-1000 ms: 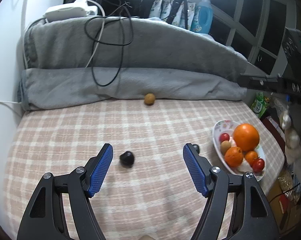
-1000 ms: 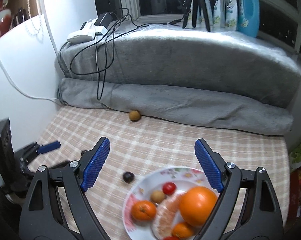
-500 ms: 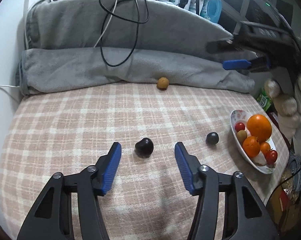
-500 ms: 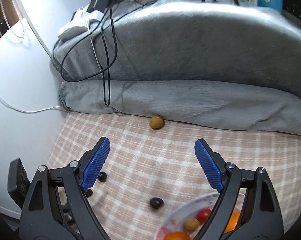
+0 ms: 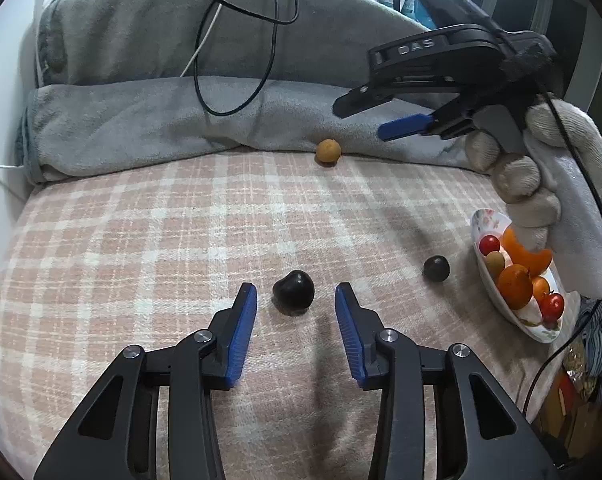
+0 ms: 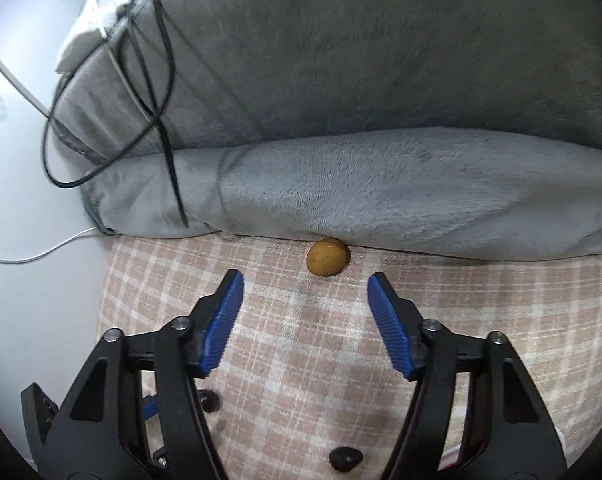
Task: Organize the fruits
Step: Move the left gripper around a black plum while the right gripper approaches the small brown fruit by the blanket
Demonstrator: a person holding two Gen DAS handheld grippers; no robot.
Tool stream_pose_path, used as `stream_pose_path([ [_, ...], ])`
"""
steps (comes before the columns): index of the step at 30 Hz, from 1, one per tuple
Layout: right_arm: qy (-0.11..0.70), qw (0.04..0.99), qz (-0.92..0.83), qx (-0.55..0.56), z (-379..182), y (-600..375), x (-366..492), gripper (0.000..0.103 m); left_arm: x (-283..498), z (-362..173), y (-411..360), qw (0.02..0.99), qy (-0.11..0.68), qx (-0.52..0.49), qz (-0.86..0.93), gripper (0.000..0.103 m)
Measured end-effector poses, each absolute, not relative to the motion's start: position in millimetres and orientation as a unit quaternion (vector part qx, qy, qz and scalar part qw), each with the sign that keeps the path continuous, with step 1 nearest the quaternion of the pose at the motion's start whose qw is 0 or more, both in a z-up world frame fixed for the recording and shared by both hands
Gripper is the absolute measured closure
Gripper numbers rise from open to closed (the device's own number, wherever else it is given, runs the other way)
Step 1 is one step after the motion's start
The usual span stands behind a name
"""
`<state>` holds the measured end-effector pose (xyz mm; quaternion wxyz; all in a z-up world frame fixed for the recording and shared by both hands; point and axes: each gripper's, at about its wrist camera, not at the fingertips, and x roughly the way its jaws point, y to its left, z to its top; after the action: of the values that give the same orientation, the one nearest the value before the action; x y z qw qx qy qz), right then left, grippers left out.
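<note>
A dark plum-like fruit [image 5: 293,298] lies on the checked pink cloth [image 5: 141,260], between the blue fingertips of my left gripper [image 5: 295,294]. The jaws are closing and the pads stand clear of the fruit on both sides. A second dark fruit [image 5: 436,268] lies beside the floral plate [image 5: 541,334], which holds oranges, cherry tomatoes and a longan. My right gripper [image 6: 305,280], held by a gloved hand [image 5: 541,168], points down at a tan round fruit [image 6: 327,257] by the grey blanket. Its jaws are closing too. The fruit lies just beyond the tips, untouched.
A rolled grey blanket [image 5: 161,120] runs along the back, with black and white cables [image 5: 237,60] and a white adapter [image 6: 89,36] on top. A white wall borders the left. The cloth drops off at the right, behind the plate, where clutter lies below.
My left gripper sank toward the dark fruit and its jaws narrowed around it. My right gripper swung from over the plate to the back, down to the tan fruit, and its jaws narrowed.
</note>
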<state>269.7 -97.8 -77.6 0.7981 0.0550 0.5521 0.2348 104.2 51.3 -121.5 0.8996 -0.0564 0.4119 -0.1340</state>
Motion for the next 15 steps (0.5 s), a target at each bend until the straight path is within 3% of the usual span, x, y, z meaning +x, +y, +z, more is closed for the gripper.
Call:
stream_pose_path([
  [6, 0.56, 0.795, 0.226, 0.056, -92, -88, 281, 0.05, 106, -123, 49, 0.898, 0.415, -0.054, -0.137, 0.068],
  [15, 0.57, 0.792, 0.214, 0.053, -110, -78, 290, 0.056, 111, -125, 46, 0.895, 0.42, -0.052, -0.142, 0.068],
])
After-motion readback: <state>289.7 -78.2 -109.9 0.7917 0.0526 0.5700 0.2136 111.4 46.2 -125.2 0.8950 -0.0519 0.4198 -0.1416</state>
